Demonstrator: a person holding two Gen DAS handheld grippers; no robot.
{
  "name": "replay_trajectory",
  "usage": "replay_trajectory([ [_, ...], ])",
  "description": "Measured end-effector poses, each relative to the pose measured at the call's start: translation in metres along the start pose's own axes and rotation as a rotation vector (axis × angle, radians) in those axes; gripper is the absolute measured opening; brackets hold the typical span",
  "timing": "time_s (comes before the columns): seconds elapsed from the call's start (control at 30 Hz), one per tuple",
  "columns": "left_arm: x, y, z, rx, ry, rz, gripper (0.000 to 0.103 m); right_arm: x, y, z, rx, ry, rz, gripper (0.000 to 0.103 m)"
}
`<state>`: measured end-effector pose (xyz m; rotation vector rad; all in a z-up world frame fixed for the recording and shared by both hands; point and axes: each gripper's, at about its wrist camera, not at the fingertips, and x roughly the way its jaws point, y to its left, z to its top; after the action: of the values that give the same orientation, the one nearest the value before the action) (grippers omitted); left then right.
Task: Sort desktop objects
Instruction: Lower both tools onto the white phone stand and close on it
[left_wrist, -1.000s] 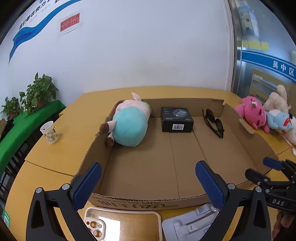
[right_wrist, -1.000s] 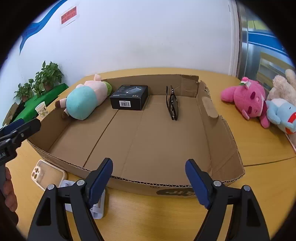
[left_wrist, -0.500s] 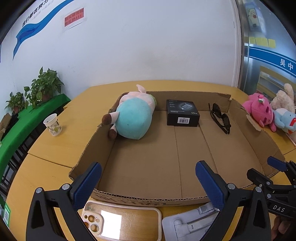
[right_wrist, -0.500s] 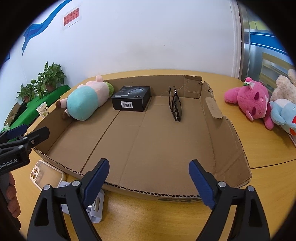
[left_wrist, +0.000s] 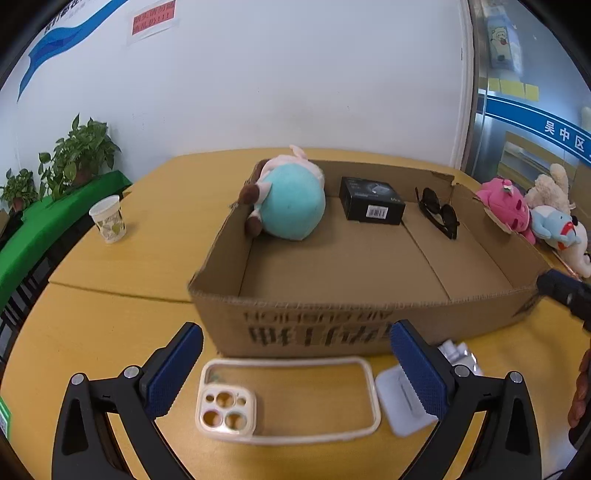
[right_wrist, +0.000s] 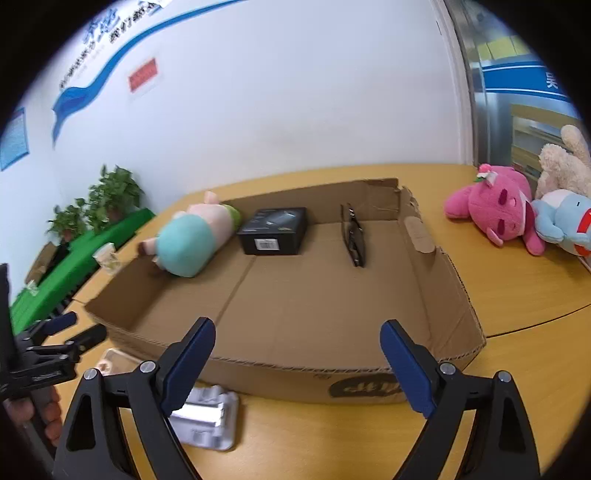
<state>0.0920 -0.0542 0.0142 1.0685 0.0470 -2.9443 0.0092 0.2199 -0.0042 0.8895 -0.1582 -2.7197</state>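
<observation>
A clear phone case (left_wrist: 288, 398) with a cream rim lies flat on the yellow table, just below and between the fingers of my left gripper (left_wrist: 295, 332), which is open and holds nothing. Right of the case lies a white stand (left_wrist: 402, 400), under my right gripper's left finger (right_wrist: 184, 365) in the right wrist view. The right gripper (right_wrist: 298, 326) is open wide and empty above the near wall of the cardboard box (right_wrist: 443, 288). Inside the box lie a teal plush (left_wrist: 291, 206), a black carton (left_wrist: 371, 205) and sunglasses (left_wrist: 439, 214).
A paper cup (left_wrist: 108, 219) stands on the table left of the box. Pink, beige and blue plush toys (right_wrist: 495, 206) lie to its right. Potted plants (left_wrist: 77, 155) sit on a green bench at far left. A hand (right_wrist: 37, 417) holds the left gripper's handle.
My left gripper drew back from the box and sank, so the whole phone case and the box's printed front wall now show. The right gripper's jaws widened slightly and its view tilted.
</observation>
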Motion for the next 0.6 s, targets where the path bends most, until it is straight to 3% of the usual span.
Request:
replay_trajectory([
  [0.17,0.005,0.002,-0.024,-0.061,0.078,-0.066,0.103,0.032,0.032,-0.038,-0.102,0.202,0.064,0.09],
  [0.3,0.006,-0.012,-0.033,-0.027,0.107,-0.07,0.103,0.058,0.053,-0.051,-0.124,0.283,0.067,0.085],
  [0.33,0.006,-0.015,-0.034,-0.019,0.104,-0.075,0.103,0.064,0.057,-0.053,-0.13,0.308,0.078,0.083],
  [0.37,0.005,-0.018,-0.035,-0.012,0.104,-0.08,0.103,0.07,0.062,-0.056,-0.147,0.334,0.085,0.074],
  [0.5,0.004,-0.025,-0.036,-0.01,0.112,-0.092,0.103,0.07,0.068,-0.06,-0.191,0.338,0.094,0.058],
  [0.6,0.005,-0.03,-0.036,-0.014,0.119,-0.102,0.103,0.065,0.054,-0.063,-0.146,0.341,0.125,0.05],
])
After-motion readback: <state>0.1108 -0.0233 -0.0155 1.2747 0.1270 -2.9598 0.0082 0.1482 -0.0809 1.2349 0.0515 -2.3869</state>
